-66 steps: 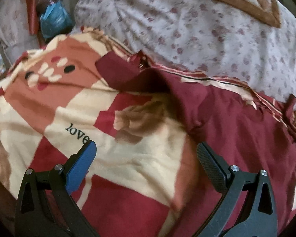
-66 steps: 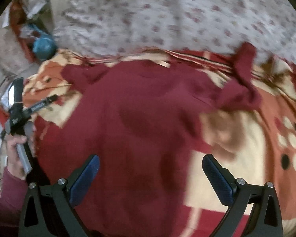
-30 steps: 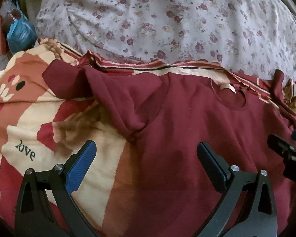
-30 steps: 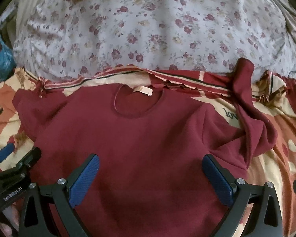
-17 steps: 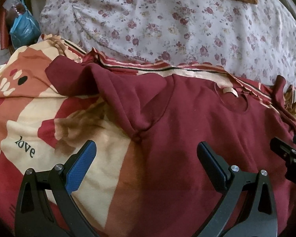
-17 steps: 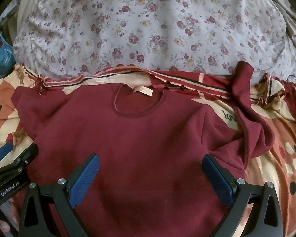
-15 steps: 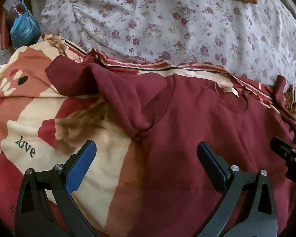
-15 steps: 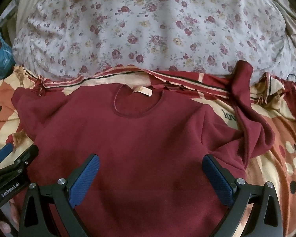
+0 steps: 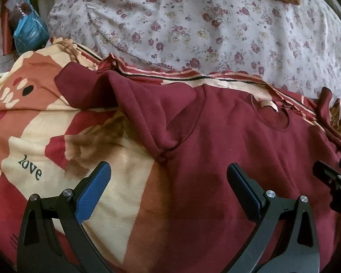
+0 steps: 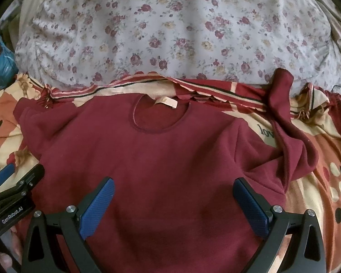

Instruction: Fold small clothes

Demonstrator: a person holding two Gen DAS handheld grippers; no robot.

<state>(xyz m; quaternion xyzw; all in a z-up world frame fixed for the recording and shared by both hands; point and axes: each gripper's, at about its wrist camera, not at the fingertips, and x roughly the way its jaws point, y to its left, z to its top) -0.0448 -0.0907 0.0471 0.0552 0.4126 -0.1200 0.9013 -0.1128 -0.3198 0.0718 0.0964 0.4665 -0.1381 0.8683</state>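
A dark red long-sleeved sweatshirt (image 10: 161,154) lies face up on a patterned blanket, neck hole and beige label (image 10: 167,102) toward the far side. Its left sleeve (image 9: 134,100) is bunched and folded near the shoulder; its right sleeve (image 10: 288,136) runs up toward the pillow. My left gripper (image 9: 168,177) is open and empty above the shirt's left side seam. My right gripper (image 10: 174,191) is open and empty above the lower chest. The left gripper also shows in the right wrist view (image 10: 13,182); the right one shows at the edge of the left wrist view (image 9: 334,182).
A red, cream and orange blanket (image 9: 34,141) with "love" lettering covers the bed. A large floral quilt or pillow (image 10: 170,34) lies beyond the shirt. A blue bag (image 9: 27,34) sits at the far left.
Both views have steadied over the shirt after sweeping in from the sides. In the last half second the left view shifted very slightly; both grippers stayed open.
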